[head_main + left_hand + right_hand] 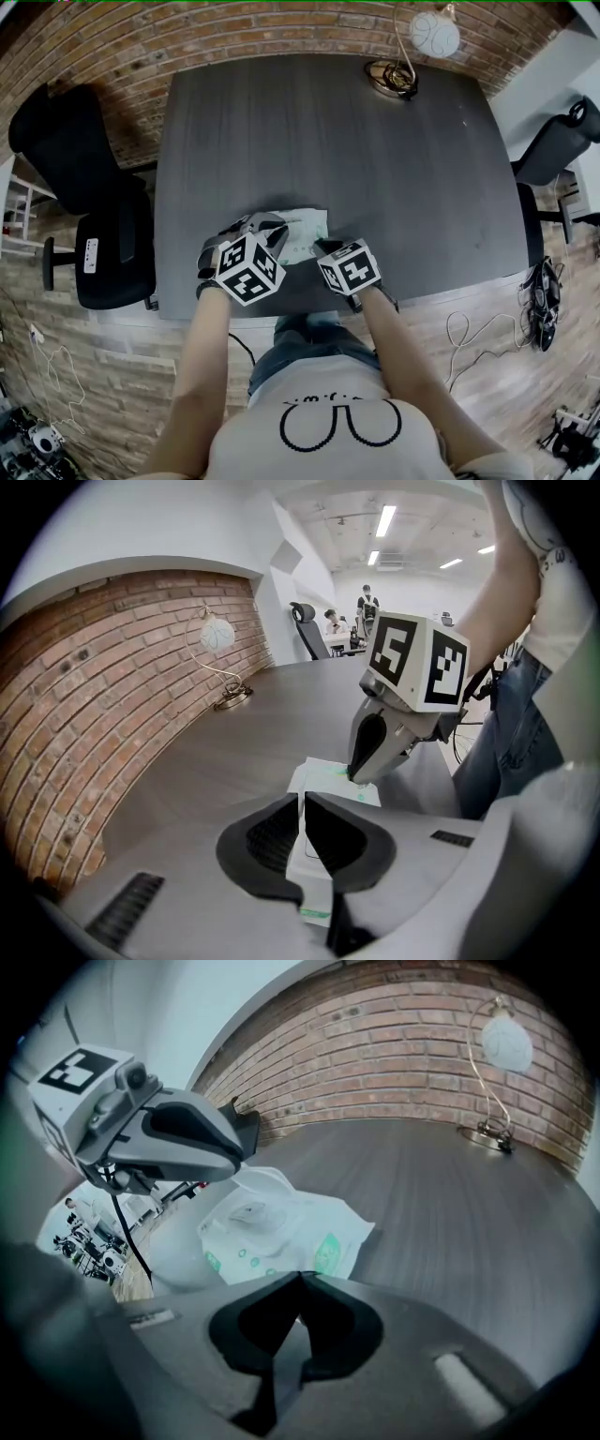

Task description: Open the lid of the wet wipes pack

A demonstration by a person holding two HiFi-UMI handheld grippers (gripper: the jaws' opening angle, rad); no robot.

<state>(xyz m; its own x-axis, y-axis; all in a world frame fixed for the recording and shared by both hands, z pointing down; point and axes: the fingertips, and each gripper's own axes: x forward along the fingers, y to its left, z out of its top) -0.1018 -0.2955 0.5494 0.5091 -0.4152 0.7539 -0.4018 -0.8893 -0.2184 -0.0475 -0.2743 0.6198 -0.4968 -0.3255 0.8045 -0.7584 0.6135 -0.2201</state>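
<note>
Pinching a thin white part of the wet wipes pack point(323, 778) with the left gripper point(302, 797), shut tight on it; pressing the closed right gripper point(300, 1276) against the pack's opposite edge. Probably light, soft, slippery film, crumpling readily; better taken by the stiffer lid point(248, 1211), just beyond the right tips.

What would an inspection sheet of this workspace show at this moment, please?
Surface: dark wood-grain table.
Job's things: wet wipes pack near the front edge.
Clutter: lamp at the far edge.
Grippers: left gripper shut on a white part of the pack; right gripper shut at the pack's edge, apparently pinching it.
Cables: cables on the floor.
Surroundings: brick wall, office chair.
</note>
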